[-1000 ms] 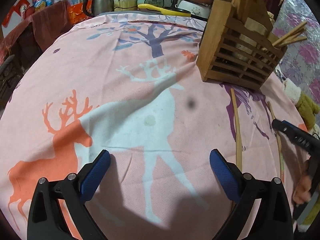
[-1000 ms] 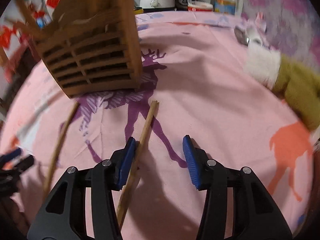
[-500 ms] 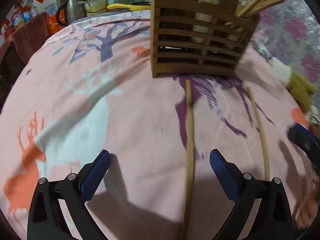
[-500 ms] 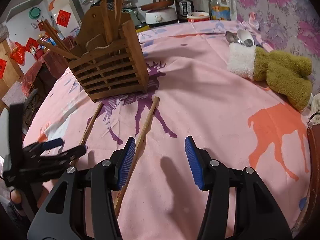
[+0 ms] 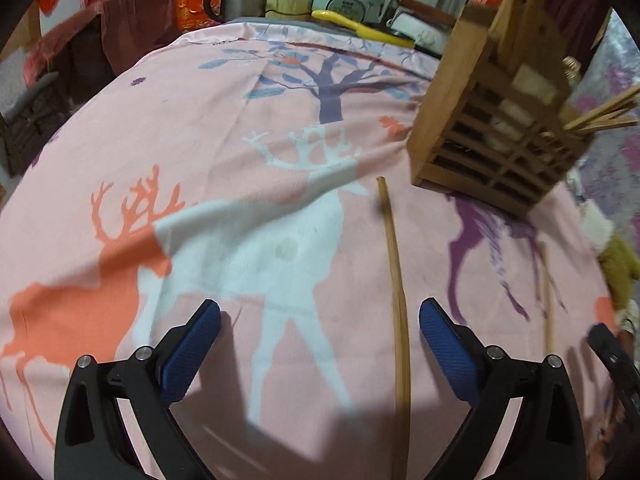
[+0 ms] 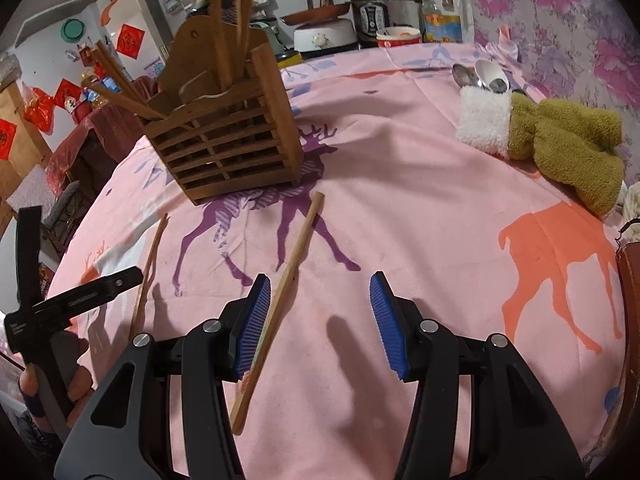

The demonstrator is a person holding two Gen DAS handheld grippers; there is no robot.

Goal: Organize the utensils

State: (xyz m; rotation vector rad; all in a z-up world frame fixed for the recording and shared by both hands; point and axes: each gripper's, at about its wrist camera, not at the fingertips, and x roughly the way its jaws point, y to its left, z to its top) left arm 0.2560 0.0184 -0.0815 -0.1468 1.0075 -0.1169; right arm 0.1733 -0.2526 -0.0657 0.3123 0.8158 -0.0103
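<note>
So on my left gripper (image 5: 320, 344) the jaws are spread wide with nothing between the pads pressing on anything, just hanging over the pink deer tablecloth (image 5: 240, 160). One loose chopstick (image 5: 396, 288) lies flat on the cloth running from under the gripper straight ahead, between the two blue pads but much closer to the right-hand one, not touching either as far as I can see. Ahead and to the right of it sits the wooden utensil holder (image 5: 492, 136), upright, with a few chopsticks already poking out the top. My right gripper (image 6: 320, 320) is about half open, gripping nothing. The second chopstick (image 6: 292, 272) lies on the cloth between its pads, right up against the left blue pad, angled ahead and a bit right, its far tip ending near the holder's base (image 6: 236, 148). Left of that gripper I can see the other chopstick (image 6: 150, 268) and the left tool with a hand (image 6: 76, 380) around it. Off to the right, well apart, there's a green and white glove (image 6: 560, 140) with spoons (image 6: 480, 76) just beyond it.
</note>
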